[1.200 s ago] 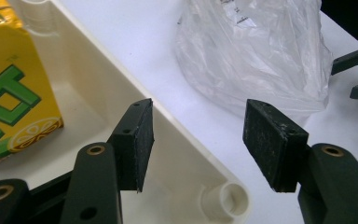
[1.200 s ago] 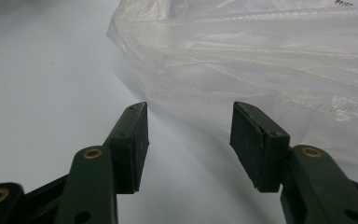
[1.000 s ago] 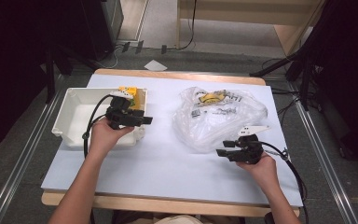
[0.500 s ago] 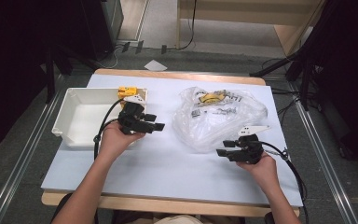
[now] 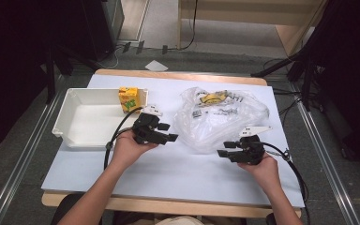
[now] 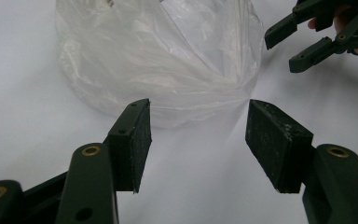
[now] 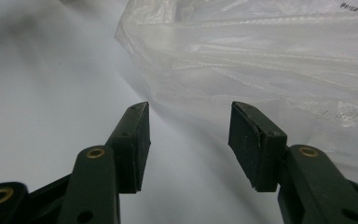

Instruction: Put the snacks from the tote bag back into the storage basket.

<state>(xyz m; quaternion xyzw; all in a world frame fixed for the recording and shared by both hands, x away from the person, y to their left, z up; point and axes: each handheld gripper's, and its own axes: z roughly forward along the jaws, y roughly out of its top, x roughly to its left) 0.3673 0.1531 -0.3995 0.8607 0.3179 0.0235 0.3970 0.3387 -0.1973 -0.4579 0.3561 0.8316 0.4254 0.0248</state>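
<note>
No print on the plastic bag (image 5: 225, 119) or yellow carton (image 5: 128, 99) is legible.

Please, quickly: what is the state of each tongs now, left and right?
Left tongs: open, holding nothing, pointed at the plastic bag.
Right tongs: open, holding nothing, bag edge just ahead.

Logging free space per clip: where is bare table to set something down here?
Bare table runs along the near edge, between the left gripper and right gripper. The white bin is bare beside the yellow carton. It is crowded around the plastic bag.
</note>
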